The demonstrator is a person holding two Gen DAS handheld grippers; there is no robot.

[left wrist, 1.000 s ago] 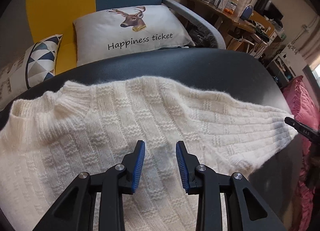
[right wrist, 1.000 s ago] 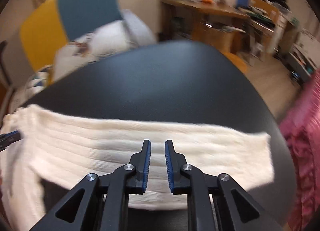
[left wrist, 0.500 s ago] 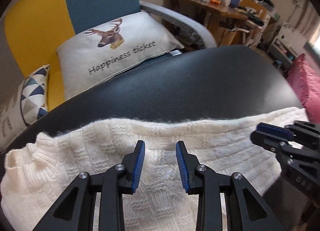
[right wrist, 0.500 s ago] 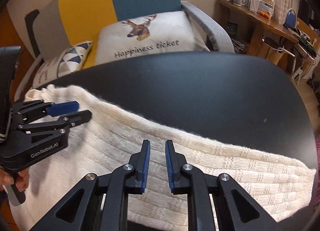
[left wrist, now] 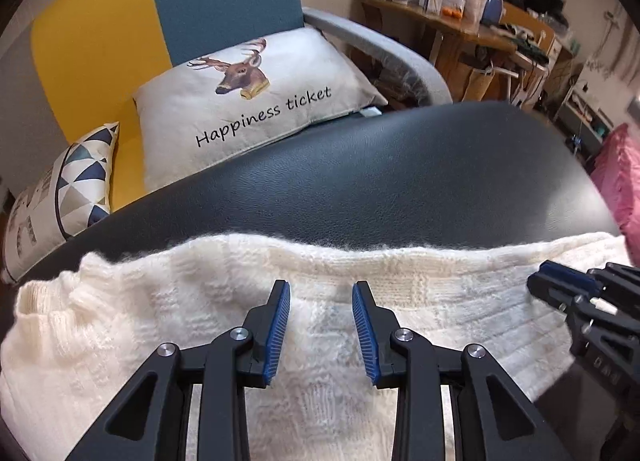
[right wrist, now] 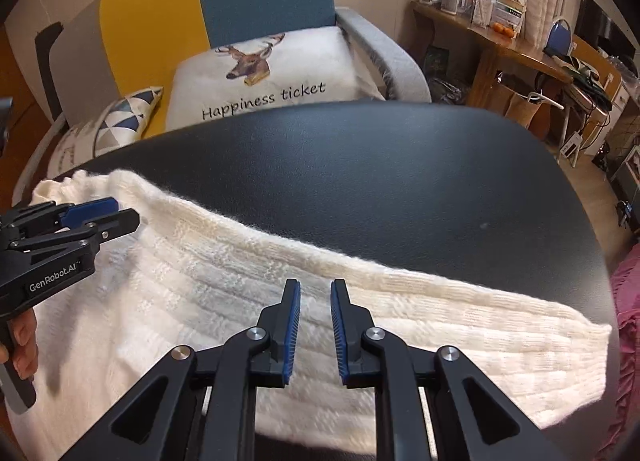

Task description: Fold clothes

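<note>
A cream knitted sweater (left wrist: pixel 192 325) lies spread on a black padded table (left wrist: pixel 392 181), its collar at the left and a sleeve (right wrist: pixel 480 325) reaching to the right. My left gripper (left wrist: pixel 321 325) hovers open over the sweater's body, nothing between its blue pads. My right gripper (right wrist: pixel 315 325) is open by a narrow gap above the sleeve and also holds nothing. Each gripper shows in the other's view: the right one (left wrist: pixel 560 289) at the right edge, the left one (right wrist: pixel 92 213) at the left, held by a hand (right wrist: pixel 20 345).
Behind the table (right wrist: pixel 380 173) stands a yellow and blue armchair (left wrist: pixel 168 9) with a deer cushion (left wrist: pixel 248 101) and a triangle-patterned cushion (left wrist: pixel 84 177). A cluttered wooden desk (right wrist: pixel 500 41) is at the back right. Pink fabric (left wrist: pixel 616 173) lies at the right edge.
Both grippers swung from the right side of the sweater back toward the armchair and settled side by side over the sweater. Both jaws stayed open; the sweater did not move.
</note>
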